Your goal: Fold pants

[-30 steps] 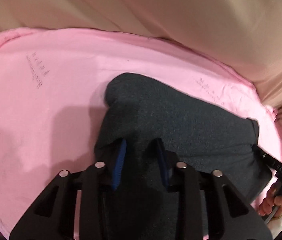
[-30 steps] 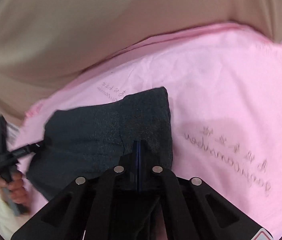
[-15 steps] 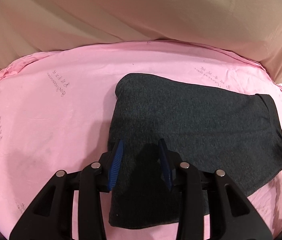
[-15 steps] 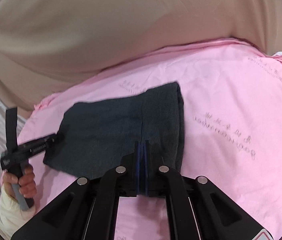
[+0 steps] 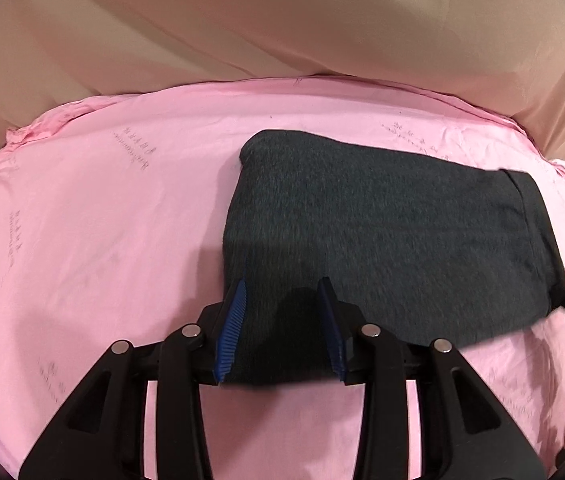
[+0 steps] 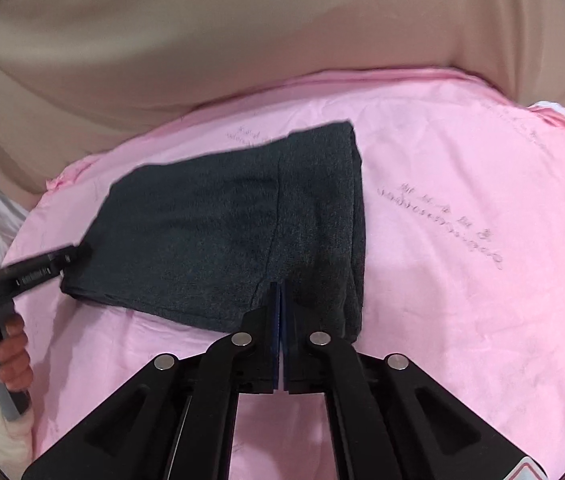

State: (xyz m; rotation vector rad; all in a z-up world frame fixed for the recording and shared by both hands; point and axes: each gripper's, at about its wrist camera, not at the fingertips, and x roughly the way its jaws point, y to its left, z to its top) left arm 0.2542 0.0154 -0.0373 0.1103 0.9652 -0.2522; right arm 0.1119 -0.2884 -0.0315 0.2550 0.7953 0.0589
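Nearest, the left gripper (image 5: pixel 282 292) hangs with jaws partly apart and empty, lifted clear of the cloth it pinched a second ago, while the right gripper (image 6: pixel 279 292), clamped a second ago, is cracking its jaws open on nothing. Beyond them the folded dark grey knit pants (image 5: pixel 382 232) lie flat on the pink sheet (image 5: pixel 102 240), so this fold looks finished.

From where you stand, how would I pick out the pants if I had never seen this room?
Look for the big pink sheet spread in front of the beige curtain. Near its middle lies one flat bundle: the pants, folded into a rough rectangle. They are the only dark charcoal thing on the pink, with a soft knitted look.
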